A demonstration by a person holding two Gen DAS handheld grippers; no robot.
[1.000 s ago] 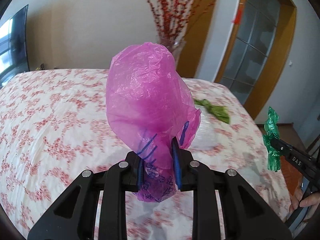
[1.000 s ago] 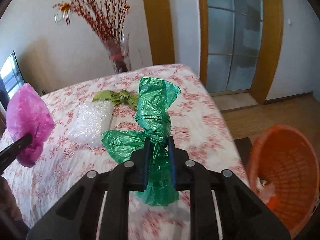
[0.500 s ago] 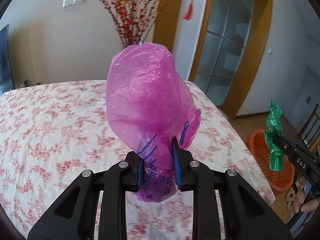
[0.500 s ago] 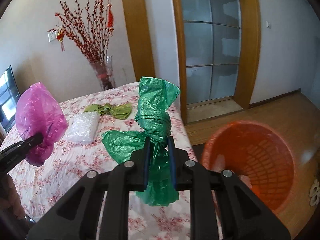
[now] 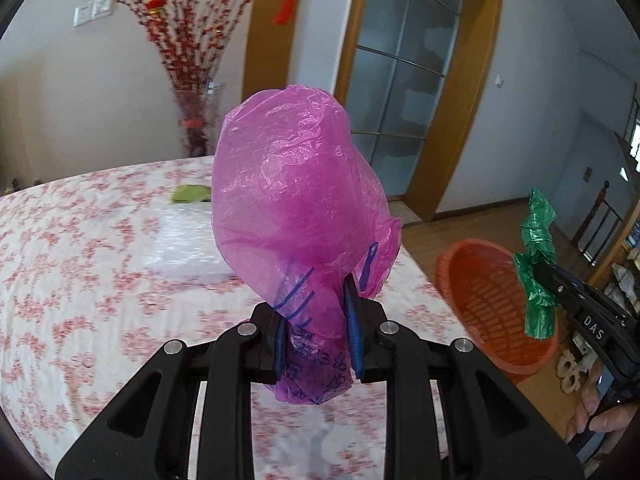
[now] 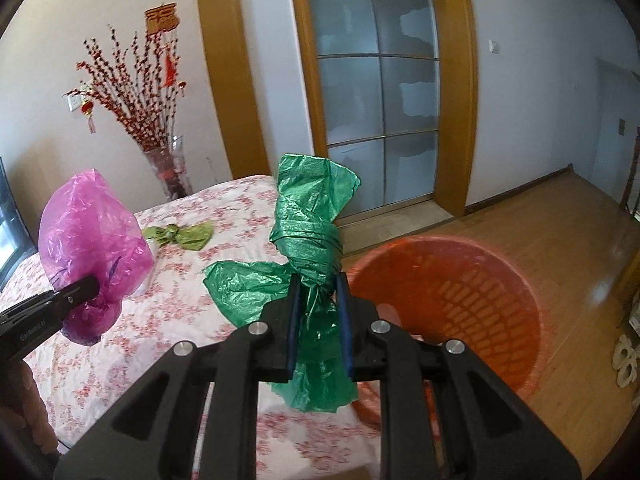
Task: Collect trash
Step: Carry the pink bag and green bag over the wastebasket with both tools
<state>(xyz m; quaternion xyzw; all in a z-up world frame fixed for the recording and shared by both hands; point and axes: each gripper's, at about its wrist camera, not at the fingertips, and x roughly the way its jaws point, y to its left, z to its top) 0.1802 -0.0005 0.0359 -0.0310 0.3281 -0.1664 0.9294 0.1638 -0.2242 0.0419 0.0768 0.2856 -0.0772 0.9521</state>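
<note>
My left gripper (image 5: 316,312) is shut on a crumpled magenta plastic bag (image 5: 296,200) with blue print, held up above the flowered bed; the same magenta bag (image 6: 92,240) shows at the left of the right wrist view. My right gripper (image 6: 318,300) is shut on a knotted dark green plastic bag (image 6: 312,224), held over the bed's corner beside the orange basket (image 6: 448,300). In the left wrist view that green bag (image 5: 538,268) hangs in front of the orange basket (image 5: 480,292) on the floor.
On the bed (image 5: 80,280) lie a light green bag (image 6: 180,234) and a clear bubble-wrap packet (image 5: 184,240). A glass vase of red branches (image 6: 168,168) stands behind the bed. A glazed door (image 6: 380,80) and wooden floor (image 6: 560,240) lie to the right.
Both grippers have swung right with their bags, away from the bed's middle. The orange basket has come further into both views and the bed has slid left.
</note>
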